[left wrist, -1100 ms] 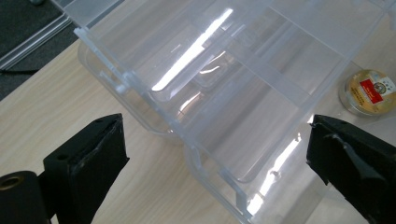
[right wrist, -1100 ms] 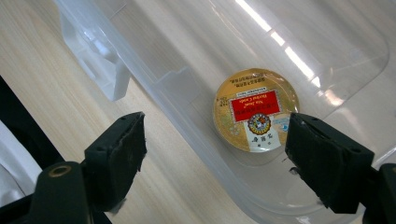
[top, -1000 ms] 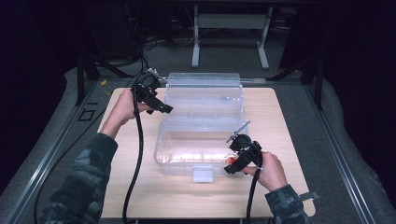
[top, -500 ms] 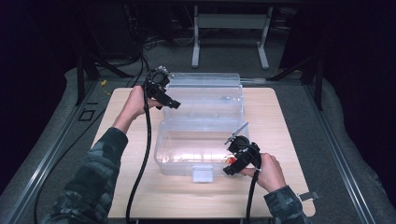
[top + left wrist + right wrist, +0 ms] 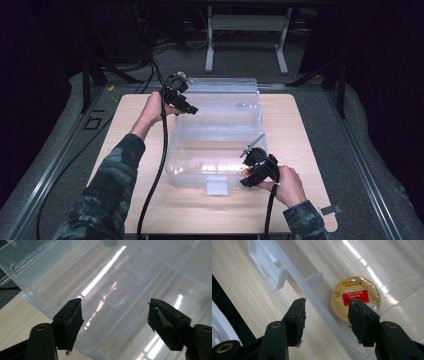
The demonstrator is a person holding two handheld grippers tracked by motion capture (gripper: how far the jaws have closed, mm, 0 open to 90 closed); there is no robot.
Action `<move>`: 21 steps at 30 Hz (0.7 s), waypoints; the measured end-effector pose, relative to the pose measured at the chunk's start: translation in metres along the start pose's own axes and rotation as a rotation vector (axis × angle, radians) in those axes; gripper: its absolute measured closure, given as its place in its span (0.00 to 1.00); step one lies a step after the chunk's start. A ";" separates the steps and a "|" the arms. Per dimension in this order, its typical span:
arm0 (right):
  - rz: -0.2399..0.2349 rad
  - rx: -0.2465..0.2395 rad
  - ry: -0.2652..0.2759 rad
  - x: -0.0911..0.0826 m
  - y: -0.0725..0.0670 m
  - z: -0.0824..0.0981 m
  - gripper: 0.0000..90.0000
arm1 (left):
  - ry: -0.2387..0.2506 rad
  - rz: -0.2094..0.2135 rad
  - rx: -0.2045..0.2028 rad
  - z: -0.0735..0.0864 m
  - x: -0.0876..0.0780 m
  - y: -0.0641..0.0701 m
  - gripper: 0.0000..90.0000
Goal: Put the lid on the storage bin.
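Note:
A clear plastic box [image 5: 200, 160] stands on the wooden table [image 5: 310, 130], its lid [image 5: 225, 97] swung back behind it. A round gold tin with a red label [image 5: 362, 293] lies inside the box at its front right corner, faintly seen as a red spot [image 5: 246, 171] in the high view. My right gripper [image 5: 248, 178] is open, one jaw outside the box's front wall and one inside over the tin [image 5: 327, 302]. My left gripper [image 5: 189, 108] is open at the lid's left edge, its jaws over the clear plastic [image 5: 115, 301].
A white latch [image 5: 217, 186] hangs from the middle of the box's front wall, left of my right gripper [image 5: 268, 267]. Black cables trail from both grippers across the table. A metal stand [image 5: 245, 22] is on the floor behind the table.
My left gripper has moved right and a little forward, from beside the lid to its left edge. The right gripper has stayed at the box's front right corner.

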State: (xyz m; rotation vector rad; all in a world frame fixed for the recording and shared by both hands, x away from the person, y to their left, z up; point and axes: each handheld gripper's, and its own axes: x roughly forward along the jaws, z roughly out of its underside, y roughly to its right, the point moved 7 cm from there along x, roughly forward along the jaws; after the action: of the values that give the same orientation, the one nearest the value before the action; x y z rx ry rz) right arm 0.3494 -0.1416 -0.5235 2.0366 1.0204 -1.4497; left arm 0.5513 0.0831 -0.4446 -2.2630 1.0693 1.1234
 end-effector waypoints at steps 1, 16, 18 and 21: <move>0.001 -0.003 0.000 0.000 0.000 0.000 0.56 | -0.001 0.003 -0.001 0.000 0.001 0.000 0.35; 0.012 -0.015 0.009 0.007 -0.002 0.000 0.75 | -0.016 0.006 0.043 0.001 0.009 0.008 0.63; 0.013 -0.020 0.009 0.007 -0.003 0.000 0.75 | -0.016 0.013 0.046 0.001 0.008 0.010 0.68; 0.012 -0.018 0.013 0.007 -0.003 0.000 0.76 | -0.020 0.012 0.048 0.001 0.008 0.011 0.71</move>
State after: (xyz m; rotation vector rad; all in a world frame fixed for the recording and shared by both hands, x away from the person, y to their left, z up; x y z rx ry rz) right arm 0.3482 -0.1369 -0.5301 2.0388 1.0216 -1.4174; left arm 0.5453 0.0724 -0.4519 -2.2064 1.0923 1.1110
